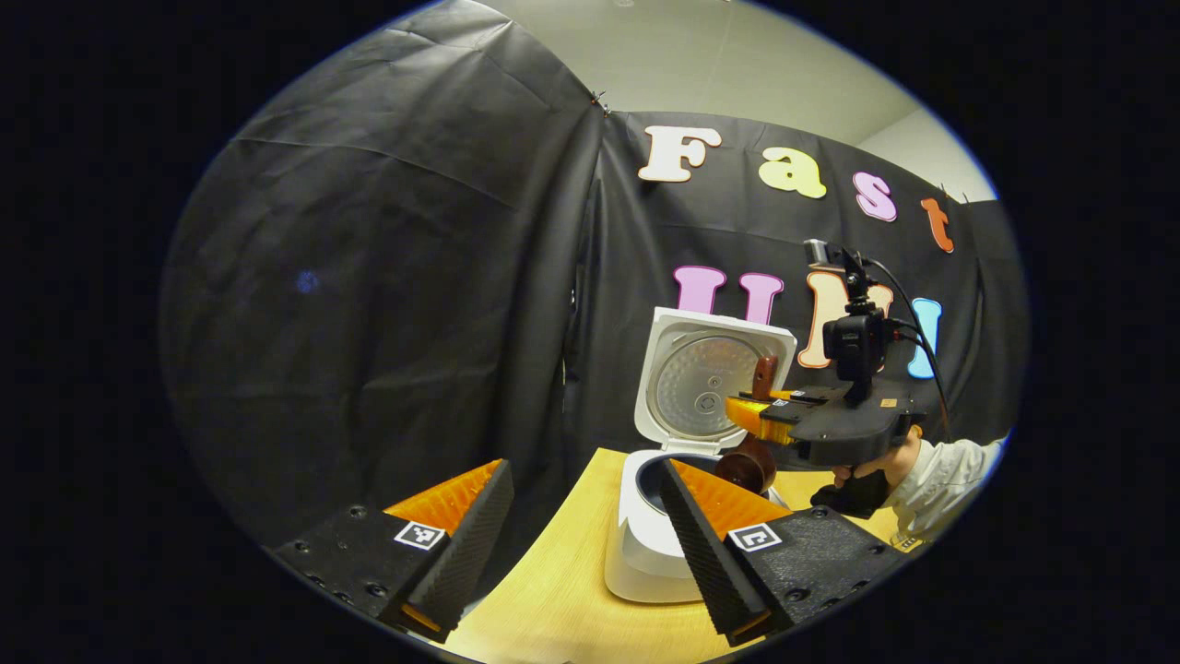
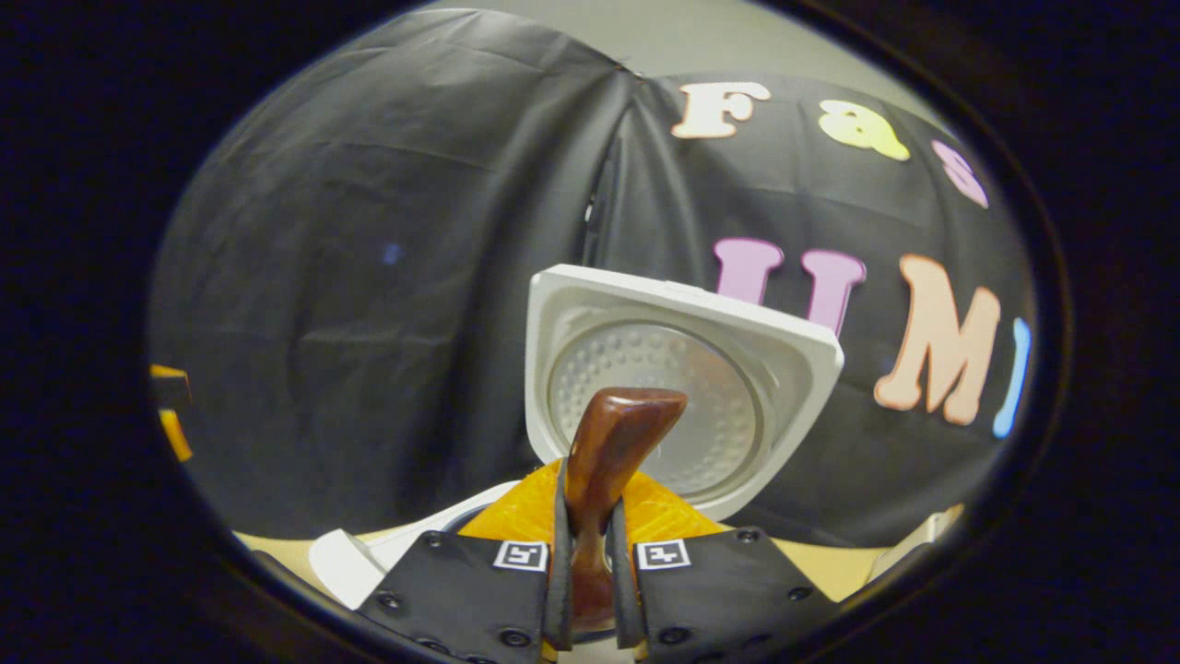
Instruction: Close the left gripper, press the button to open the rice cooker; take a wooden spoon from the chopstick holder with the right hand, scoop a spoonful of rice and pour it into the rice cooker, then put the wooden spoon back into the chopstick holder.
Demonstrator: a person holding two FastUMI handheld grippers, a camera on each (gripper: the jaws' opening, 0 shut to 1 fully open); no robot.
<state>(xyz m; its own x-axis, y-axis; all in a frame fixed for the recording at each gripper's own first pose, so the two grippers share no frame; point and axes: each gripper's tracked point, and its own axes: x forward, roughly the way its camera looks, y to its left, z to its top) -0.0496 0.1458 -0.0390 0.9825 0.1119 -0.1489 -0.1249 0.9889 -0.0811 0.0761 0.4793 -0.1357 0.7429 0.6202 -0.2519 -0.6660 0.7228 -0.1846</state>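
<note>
The rice cooker (image 1: 645,535) stands on the counter (image 1: 553,590) with its lid (image 1: 710,387) raised upright. The right claw (image 2: 590,563) is clamped on the handle of the wooden spoon (image 2: 608,452), whose bowl hangs just above the cooker's opening. The left claw (image 1: 581,535) is spread wide with nothing between its fingers, in front of the cooker.

The white rice cooker (image 1: 645,544) stands on the pale wooden worktop (image 1: 553,609) with its lid (image 1: 710,383) swung fully up, the round dimpled metal inner plate facing forward and the dark pot opening below it. The dark brown wooden spoon (image 1: 751,461) hangs upright just over that opening, bowl end down and handle end up in front of the raised lid, clamped at its shaft between the fingers of the right gripper (image 2: 590,553).
</note>
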